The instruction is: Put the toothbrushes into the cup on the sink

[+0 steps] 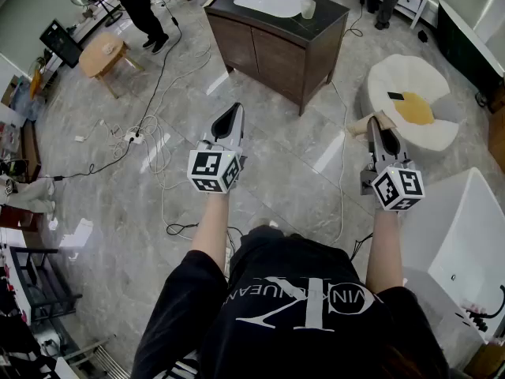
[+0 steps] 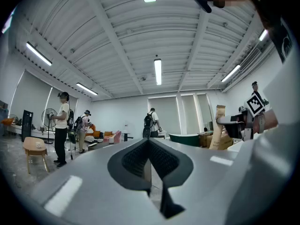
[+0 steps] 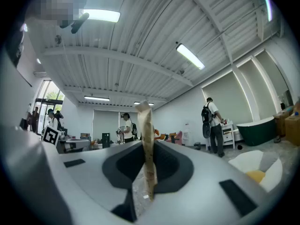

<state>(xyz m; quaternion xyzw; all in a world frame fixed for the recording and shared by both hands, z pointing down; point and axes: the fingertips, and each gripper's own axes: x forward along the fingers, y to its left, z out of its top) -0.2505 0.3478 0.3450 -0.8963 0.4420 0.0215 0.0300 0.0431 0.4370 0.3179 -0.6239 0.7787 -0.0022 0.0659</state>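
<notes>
The sink cabinet [image 1: 268, 54] stands well apart from us across the floor, and the white cup [image 1: 308, 9] on its dark worktop [image 1: 327, 14] is a small target, so we judge a hurried approach could knock it over. Our right gripper [image 1: 379, 126] is clenched on a thin, tan, paper-sleeved toothbrush [image 3: 147, 149] standing upright and slightly bowed, which could slide or pivot. Our left gripper [image 1: 233, 113] is closed, empty.

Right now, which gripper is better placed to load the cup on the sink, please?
Right: the right gripper holds a tan packet, while the left gripper is shut on nothing. The cup stands far ahead.
</notes>
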